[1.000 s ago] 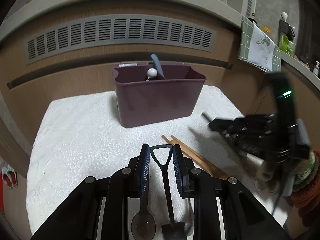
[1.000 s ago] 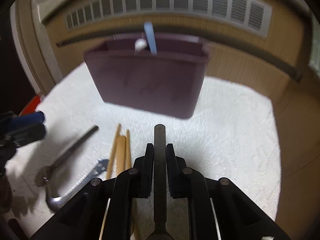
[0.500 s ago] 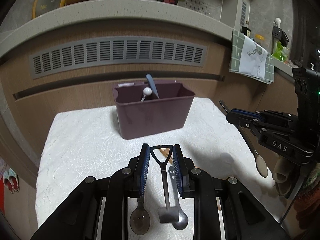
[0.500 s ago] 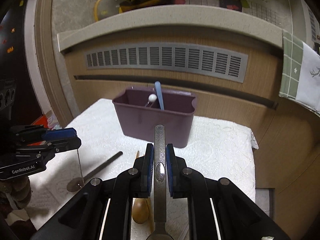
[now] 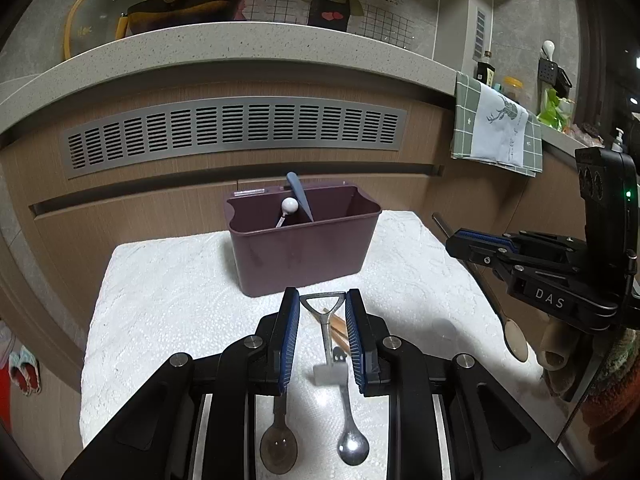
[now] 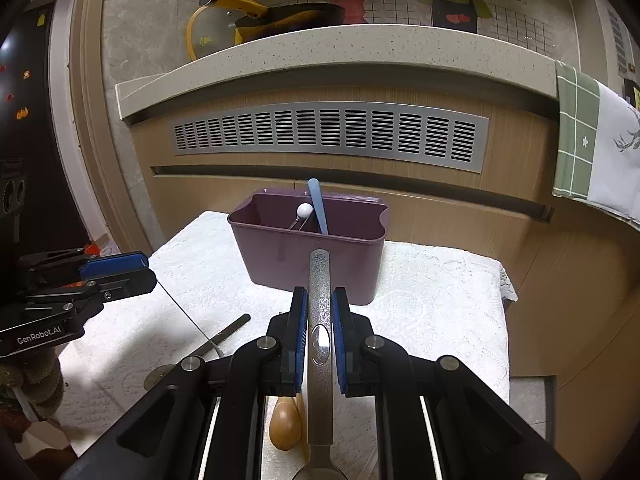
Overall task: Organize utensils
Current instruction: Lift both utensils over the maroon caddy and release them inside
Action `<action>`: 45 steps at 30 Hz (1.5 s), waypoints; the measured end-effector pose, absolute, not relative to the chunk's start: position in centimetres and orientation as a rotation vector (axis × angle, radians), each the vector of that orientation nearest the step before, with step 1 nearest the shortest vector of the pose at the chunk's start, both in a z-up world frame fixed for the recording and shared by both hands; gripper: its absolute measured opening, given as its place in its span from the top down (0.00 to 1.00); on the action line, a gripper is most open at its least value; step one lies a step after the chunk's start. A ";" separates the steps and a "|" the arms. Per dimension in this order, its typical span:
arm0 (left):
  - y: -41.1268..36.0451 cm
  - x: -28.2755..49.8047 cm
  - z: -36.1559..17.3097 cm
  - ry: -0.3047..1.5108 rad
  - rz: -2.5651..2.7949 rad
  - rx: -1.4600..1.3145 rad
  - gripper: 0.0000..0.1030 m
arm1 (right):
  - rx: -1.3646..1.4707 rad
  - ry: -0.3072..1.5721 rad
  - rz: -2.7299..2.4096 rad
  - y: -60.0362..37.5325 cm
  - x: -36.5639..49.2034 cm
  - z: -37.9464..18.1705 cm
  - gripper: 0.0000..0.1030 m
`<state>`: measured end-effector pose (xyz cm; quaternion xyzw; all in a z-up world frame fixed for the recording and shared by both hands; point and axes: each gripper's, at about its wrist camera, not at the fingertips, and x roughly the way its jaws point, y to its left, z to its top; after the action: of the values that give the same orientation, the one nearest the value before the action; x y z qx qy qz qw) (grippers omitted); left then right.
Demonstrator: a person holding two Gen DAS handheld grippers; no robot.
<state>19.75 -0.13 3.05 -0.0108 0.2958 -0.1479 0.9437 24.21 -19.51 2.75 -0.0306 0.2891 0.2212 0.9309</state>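
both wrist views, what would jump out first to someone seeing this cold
The maroon utensil caddy stands at the back of the white cloth, a blue handle and a white-knobbed utensil sticking out of it. Nearer, each claw holds a metal utensil above the cloth: the right claw a broad-handled spoon, the left claw a loop-ended tool.

Maroon utensil caddy [image 5: 304, 248]: stands near the cloth-covered table's [image 5: 168, 280] rear edge, top open; blue handle [image 5: 299, 196] and white-knobbed utensil [image 5: 289, 205] occupy its middle. Cloth bare toward both rear corners. Cabinet front [image 5: 240, 140] just behind.
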 end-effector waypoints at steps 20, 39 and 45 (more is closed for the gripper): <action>1.1 24.2 15.5 0.328 -0.318 -0.013 0.77 | 0.015 0.230 0.416 -19.4 28.0 13.4 0.89; 4.1 37.3 9.5 0.426 -0.274 -0.105 0.76 | 0.011 0.209 0.446 -13.7 40.2 8.0 0.89; 3.9 38.0 7.8 0.484 -0.321 -0.140 0.70 | 0.009 0.266 0.520 -13.7 41.6 6.2 0.85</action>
<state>37.97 3.90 7.83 -0.0689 0.2383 -0.1582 0.9557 41.64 -13.72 6.18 0.0046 0.1312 0.2564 0.9576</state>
